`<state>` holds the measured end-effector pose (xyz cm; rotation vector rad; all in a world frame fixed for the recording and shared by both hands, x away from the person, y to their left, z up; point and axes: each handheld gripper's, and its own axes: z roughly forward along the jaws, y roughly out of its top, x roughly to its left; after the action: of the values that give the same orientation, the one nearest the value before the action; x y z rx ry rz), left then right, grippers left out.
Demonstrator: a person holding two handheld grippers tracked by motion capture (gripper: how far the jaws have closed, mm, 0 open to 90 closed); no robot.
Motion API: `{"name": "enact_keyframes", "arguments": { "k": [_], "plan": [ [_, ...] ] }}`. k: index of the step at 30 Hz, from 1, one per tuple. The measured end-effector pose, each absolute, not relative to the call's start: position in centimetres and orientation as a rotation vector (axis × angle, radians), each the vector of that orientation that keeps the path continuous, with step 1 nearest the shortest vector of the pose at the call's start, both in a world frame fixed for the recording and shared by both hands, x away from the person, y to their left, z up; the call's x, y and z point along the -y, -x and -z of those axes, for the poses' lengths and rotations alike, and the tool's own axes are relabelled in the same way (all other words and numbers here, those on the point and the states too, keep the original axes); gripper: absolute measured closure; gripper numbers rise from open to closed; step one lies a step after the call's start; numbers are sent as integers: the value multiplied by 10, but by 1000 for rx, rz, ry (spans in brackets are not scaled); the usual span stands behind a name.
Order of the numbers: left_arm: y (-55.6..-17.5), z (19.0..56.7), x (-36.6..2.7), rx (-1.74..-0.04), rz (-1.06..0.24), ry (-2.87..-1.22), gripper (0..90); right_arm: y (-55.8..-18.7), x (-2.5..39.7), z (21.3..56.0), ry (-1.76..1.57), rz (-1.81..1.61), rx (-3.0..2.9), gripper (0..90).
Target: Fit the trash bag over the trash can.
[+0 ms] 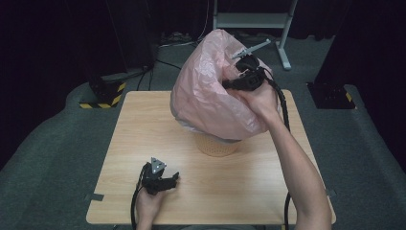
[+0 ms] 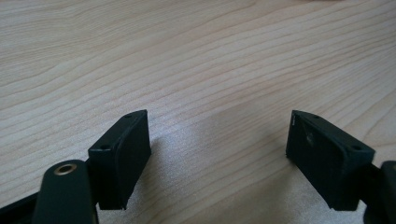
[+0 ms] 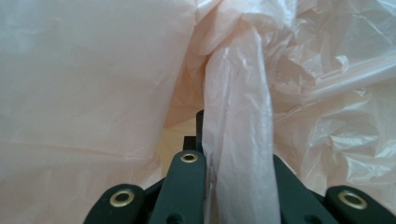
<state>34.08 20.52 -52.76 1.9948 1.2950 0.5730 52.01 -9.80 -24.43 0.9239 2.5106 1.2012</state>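
Plastic dominates the scene: a pink bag (image 1: 210, 96) billows over a small beige basket (image 1: 218, 144) that stands just past the centre of a wooden table (image 1: 134, 139). The bag's lower edge wraps the basket's rim, while its loose upper part balloons up and toward 12 o'clock, hiding most of the basket from the high view.

At the bag's 2 o'clock side, the right gripper (image 1: 230, 84) is clenched on a gathered fold of the plastic; the person's right hand (image 1: 261, 98) holds it raised above the table, forearm stretching in from 5 o'clock. In the right gripper view, the pinched strip of bag (image 3: 238, 130) runs up between the black jaws, with crumpled film crowding both sides and blocking sight of anything behind it, apart from a pale glimpse at the gap low on the left.

The left gripper (image 1: 174, 179) rests low at 7 o'clock on the table, well apart from bag and basket, held in the left hand (image 1: 151, 203). Its jaws stand wide and released, holding nothing; the left gripper view shows bare wood grain (image 2: 210, 70) between them.

Beyond the table, at 10 o'clock, a black stand base with yellow-and-black striped tape (image 1: 103, 93) sits on the grey floor; at 1 o'clock a pale metal frame (image 1: 282, 28) stands, and at 3 o'clock another dark base (image 1: 330, 96).
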Motion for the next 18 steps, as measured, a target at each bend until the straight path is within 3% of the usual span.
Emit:
{"name": "enact_keyframes", "arguments": {
  "k": [18],
  "plan": [
    [-341,528,-205,-1295,-573,-1995,219,-524,92,250,-933,-1169,-2530,823]
  ]
}}
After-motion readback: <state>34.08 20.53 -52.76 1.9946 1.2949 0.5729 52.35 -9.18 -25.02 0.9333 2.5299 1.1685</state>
